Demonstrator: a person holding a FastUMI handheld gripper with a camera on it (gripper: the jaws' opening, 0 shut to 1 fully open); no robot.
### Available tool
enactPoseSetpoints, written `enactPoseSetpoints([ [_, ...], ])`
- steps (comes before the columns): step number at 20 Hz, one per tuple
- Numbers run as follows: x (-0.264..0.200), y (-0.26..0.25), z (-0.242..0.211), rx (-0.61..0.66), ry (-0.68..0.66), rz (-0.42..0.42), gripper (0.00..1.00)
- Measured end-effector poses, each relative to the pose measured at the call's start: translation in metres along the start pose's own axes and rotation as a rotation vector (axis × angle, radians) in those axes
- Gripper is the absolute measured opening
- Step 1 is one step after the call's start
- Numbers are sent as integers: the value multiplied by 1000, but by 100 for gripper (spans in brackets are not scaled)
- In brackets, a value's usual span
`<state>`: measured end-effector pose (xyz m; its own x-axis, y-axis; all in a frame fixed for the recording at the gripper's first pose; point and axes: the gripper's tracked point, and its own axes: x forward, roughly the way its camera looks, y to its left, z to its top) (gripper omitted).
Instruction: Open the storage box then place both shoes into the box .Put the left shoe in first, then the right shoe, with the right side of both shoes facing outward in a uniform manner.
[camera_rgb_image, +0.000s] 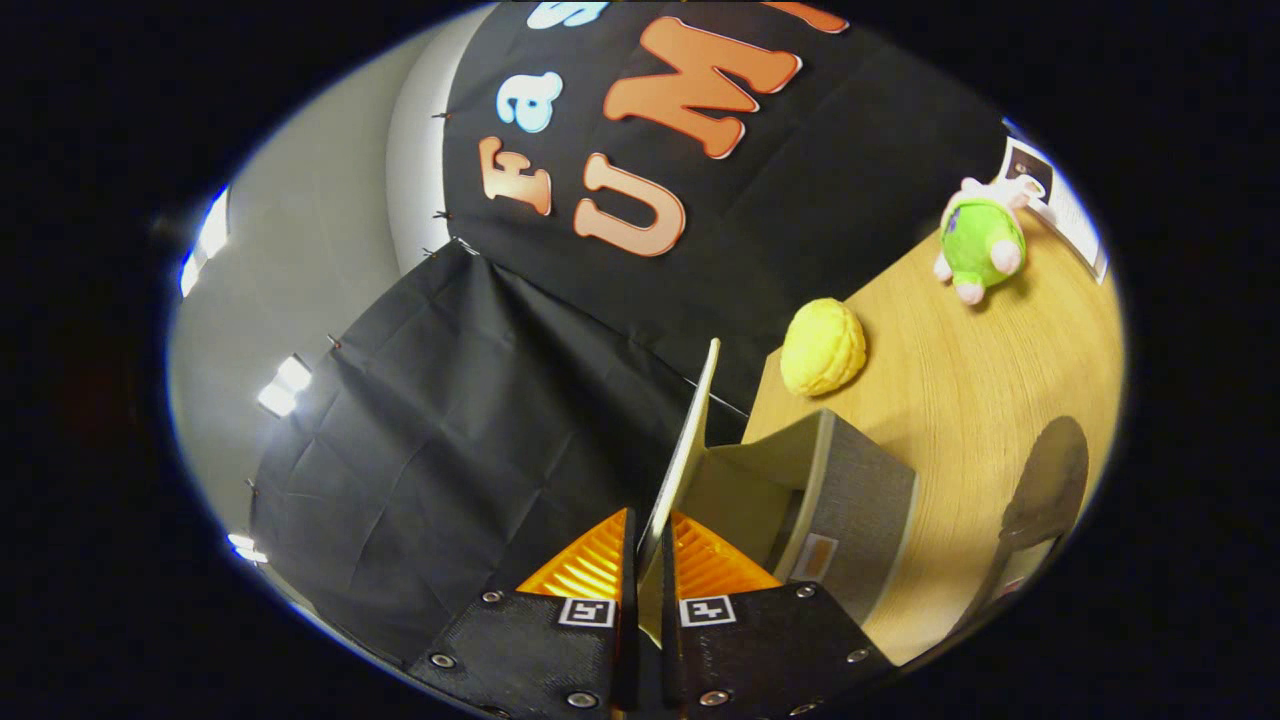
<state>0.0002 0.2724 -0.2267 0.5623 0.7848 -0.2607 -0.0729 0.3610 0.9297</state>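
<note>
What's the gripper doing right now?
Gripper: shut on the lid of the storage box, holding it raised.

The fingers of the gripper (648, 560) cover the lower end of the lid (688, 440) pinched between them. The inside of the storage box (850, 500) is mostly out of sight. A dark rounded shape (1045, 490), perhaps a shoe, is cut off beside it.

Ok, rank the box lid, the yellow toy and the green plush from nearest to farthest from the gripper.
1. Box lid: pinched between the gripper fingers, raised above the box.
2. Yellow toy: on the table just beyond the box.
3. Green plush: farthest, at the table's far side.
</note>
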Motion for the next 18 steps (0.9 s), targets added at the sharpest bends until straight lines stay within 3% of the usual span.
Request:
enactPoseSetpoints([
  [5, 5, 38, 23, -81, -33, 5, 9],
  [9, 36, 72, 19, -117, -9, 14, 9],
  [18, 123, 121, -18, -53, 29, 64, 9],
])
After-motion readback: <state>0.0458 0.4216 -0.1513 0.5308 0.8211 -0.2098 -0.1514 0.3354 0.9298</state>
